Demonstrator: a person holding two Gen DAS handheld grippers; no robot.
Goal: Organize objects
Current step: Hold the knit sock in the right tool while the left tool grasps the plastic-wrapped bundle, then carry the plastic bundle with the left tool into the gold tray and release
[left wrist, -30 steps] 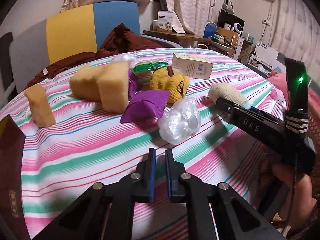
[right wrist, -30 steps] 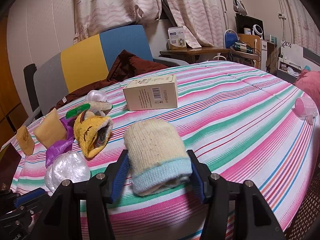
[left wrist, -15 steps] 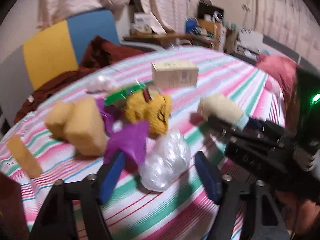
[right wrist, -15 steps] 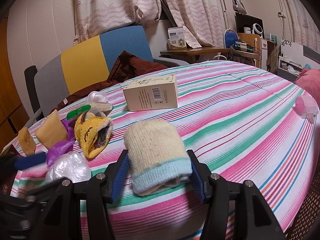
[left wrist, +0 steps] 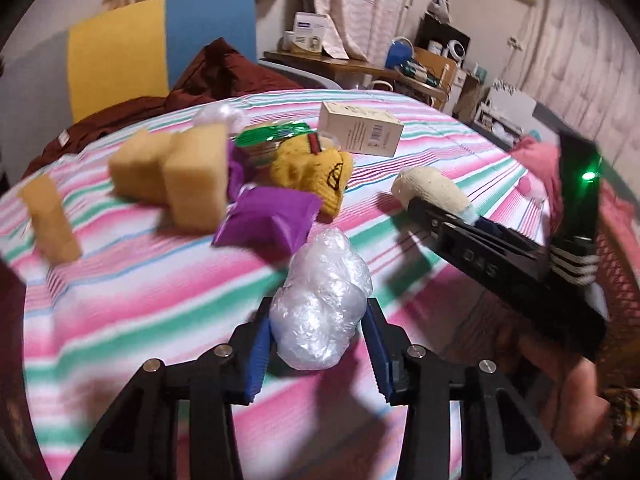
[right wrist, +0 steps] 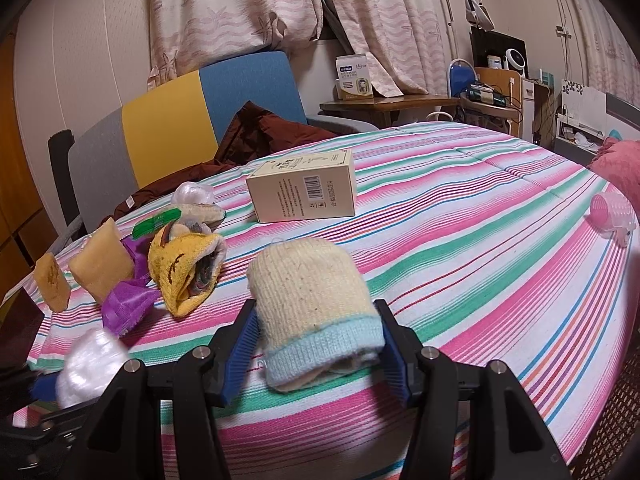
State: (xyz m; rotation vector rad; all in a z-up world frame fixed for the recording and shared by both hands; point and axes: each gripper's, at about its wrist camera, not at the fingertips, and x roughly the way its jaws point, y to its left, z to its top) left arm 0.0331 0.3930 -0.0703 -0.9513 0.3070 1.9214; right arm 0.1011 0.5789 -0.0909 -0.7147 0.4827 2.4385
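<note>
A crumpled clear plastic wad (left wrist: 320, 300) sits between the blue pads of my left gripper (left wrist: 316, 312). Its jaws are closing and both pads touch the wad's sides. In the right wrist view the same wad (right wrist: 88, 364) shows blurred at the lower left. My right gripper (right wrist: 316, 312) is shut on a rolled cream sock (right wrist: 308, 280) with a light-blue cuff, which rests on the striped cloth (right wrist: 480, 240). Seen from the left wrist, the right gripper (left wrist: 480, 248) lies to the right with that sock (left wrist: 432, 188) at its tip.
Beyond the wad lie a purple packet (left wrist: 268, 220), a yellow sock roll (left wrist: 316, 172), tan sponges (left wrist: 192, 176), a green packet (left wrist: 272, 134) and a cardboard box (left wrist: 360, 128). A pink cup (right wrist: 610, 214) sits far right. A chair (right wrist: 180, 120) with maroon cloth stands behind.
My left gripper went from shut to wide open, moved forward around the plastic wad, and its jaws have come in against it. The right gripper and its sock have not moved.
</note>
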